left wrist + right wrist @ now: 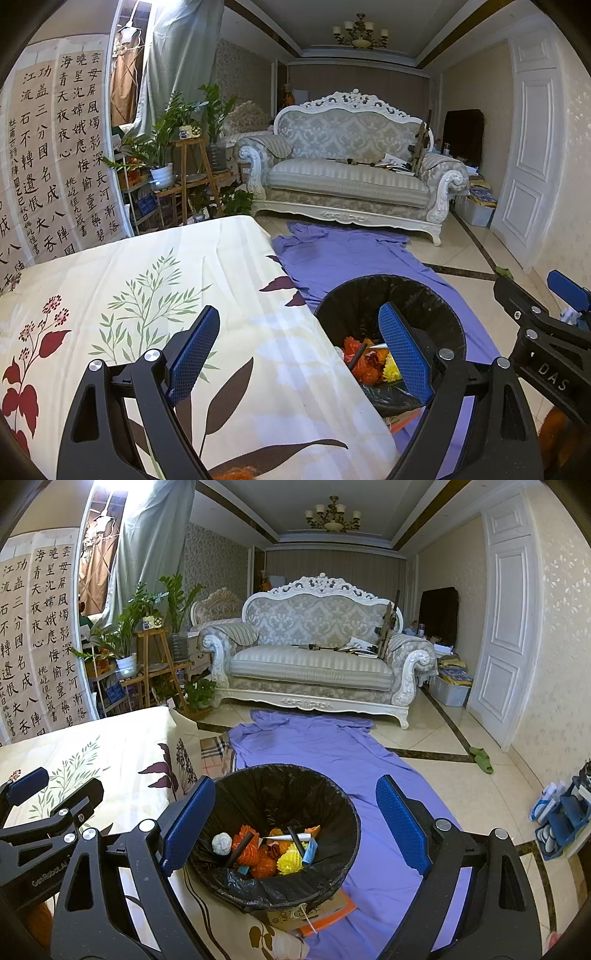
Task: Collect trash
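A black-lined trash bin (332,805) stands on a purple sheet beside the table; it also shows in the left wrist view (417,295). Inside lie orange and yellow crumpled pieces (264,854), a white paper ball (221,843), dark sticks and a blue scrap. My right gripper (295,823) is open and empty above the bin. My left gripper (299,354) is open and empty over the table's right edge, its right finger over the bin. The left gripper shows in the right wrist view (55,797) at left; the right gripper shows in the left wrist view (546,306) at right.
The table carries a cream floral cloth (147,295). The purple sheet (332,746) runs to a white sofa (314,657). An orange book (317,915) lies under the bin. Plants on wooden stands (147,646) are at left, a white door (509,620) and shoe rack (561,812) at right.
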Demonstrator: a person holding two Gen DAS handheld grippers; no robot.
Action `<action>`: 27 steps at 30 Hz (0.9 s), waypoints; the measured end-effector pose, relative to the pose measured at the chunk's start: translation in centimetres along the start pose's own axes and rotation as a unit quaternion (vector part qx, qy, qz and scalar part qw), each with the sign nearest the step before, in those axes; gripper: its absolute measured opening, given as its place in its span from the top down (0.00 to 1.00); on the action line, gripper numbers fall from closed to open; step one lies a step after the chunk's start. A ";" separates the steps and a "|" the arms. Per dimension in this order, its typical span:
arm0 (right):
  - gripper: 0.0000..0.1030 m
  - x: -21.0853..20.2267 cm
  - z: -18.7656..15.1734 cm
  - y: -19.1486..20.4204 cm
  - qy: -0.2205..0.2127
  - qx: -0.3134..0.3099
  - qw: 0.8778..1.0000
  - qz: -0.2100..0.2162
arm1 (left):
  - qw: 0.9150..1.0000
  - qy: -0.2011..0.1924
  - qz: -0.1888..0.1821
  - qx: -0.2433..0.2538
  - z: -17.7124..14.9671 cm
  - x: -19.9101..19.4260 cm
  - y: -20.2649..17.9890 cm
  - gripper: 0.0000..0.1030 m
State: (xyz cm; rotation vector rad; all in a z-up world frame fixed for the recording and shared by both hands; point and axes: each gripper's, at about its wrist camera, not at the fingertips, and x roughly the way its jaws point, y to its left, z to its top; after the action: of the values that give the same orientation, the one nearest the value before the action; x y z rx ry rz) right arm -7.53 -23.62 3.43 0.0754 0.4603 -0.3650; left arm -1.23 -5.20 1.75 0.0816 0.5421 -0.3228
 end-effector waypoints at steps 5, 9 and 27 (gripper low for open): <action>0.16 0.0 0.1 0.0 0.000 0.000 1.000 0.000 | 1.000 0.005 -0.006 0.002 -0.1 0.3 -0.1 0.17; 0.16 0.0 0.1 -0.1 0.001 0.000 1.000 0.000 | 1.000 0.009 -0.007 0.000 -0.1 0.5 0.0 0.17; 0.16 0.1 -0.1 0.1 0.003 -0.002 1.000 0.001 | 1.000 -0.006 -0.002 0.001 0.0 0.4 -0.4 0.17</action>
State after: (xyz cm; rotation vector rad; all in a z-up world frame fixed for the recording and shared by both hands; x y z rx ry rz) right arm -7.50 -23.57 3.32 0.0723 0.4672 -0.3613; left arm -1.05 -5.71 1.50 0.0810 0.5306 -0.3281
